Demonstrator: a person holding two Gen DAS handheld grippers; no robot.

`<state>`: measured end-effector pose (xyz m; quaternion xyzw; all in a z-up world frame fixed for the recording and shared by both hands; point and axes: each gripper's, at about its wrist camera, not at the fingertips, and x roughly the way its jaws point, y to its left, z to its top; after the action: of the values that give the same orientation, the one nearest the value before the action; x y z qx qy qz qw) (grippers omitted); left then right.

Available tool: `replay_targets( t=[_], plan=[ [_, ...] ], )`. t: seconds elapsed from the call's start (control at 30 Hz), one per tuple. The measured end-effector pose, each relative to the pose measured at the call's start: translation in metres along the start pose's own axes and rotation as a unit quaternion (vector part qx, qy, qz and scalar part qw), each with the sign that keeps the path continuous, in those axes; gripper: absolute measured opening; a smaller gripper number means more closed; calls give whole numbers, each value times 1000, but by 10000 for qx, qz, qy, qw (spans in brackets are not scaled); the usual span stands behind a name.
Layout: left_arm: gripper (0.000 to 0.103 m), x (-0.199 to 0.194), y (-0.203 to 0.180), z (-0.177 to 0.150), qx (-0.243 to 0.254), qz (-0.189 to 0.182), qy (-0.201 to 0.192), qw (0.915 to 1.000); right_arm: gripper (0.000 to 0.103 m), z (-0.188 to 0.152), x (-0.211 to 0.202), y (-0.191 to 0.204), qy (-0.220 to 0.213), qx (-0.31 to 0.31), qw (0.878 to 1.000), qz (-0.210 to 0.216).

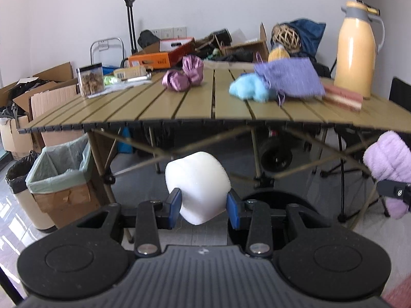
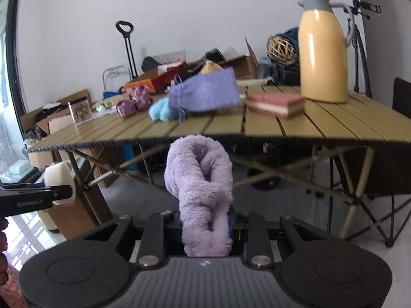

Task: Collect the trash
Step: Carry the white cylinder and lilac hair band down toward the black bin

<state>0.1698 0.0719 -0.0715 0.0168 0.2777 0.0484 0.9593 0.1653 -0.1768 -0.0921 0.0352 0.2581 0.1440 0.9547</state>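
My left gripper (image 1: 203, 206) is shut on a white foam block (image 1: 197, 184), held in the air in front of and below the table edge; the block also shows at the left of the right wrist view (image 2: 60, 177). My right gripper (image 2: 205, 227) is shut on a fluffy lilac cloth (image 2: 203, 190), which also shows at the right of the left wrist view (image 1: 388, 159). A cardboard bin (image 1: 60, 177) lined with a pale green bag stands on the floor at the lower left. Crumpled purple wrappers (image 1: 183, 75), a blue fluffy cloth (image 1: 248, 89) and a purple knitted pouch (image 1: 289, 77) lie on the table.
The slatted folding table (image 1: 179, 107) also carries a yellow thermos jug (image 1: 355, 48), a pink book (image 1: 343, 97), a clear snack box (image 1: 90, 79) and an orange box (image 1: 159, 57). A black-bagged round bin (image 1: 18, 177) stands beside the cardboard bin. Cardboard boxes (image 1: 41, 95) sit at the left.
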Motion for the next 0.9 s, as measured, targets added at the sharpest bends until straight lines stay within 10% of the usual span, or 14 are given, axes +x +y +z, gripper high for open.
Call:
replay_targets(
  t=[0.9],
  plan=[
    [37,79,-58,-30,516,-347,1793,9818,26,-39,14,-69,647,672,9933,-690]
  ],
)
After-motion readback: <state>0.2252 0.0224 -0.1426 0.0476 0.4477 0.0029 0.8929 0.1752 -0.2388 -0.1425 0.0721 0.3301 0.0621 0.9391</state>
